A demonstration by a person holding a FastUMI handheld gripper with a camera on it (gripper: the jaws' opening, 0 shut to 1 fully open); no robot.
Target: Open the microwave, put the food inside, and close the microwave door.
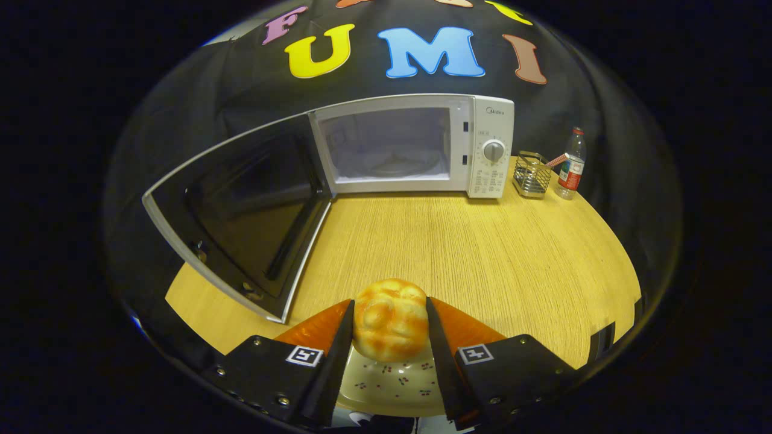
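While the microwave (416,147) door (241,211) is standing open at upper left, the soft, light bun (391,318) is being squeezed gently by the claw (391,328).

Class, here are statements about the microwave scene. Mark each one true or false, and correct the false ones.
1. The microwave door stands open. True.
2. The bread roll sits between the gripper fingers, above a small plate. True.
3. The bread roll is already inside the microwave. False: it is out on the near side of the table, the cavity beyond it.
4. A wire holder and a bottle stand left of the microwave. False: they stand on the side of its control dial.
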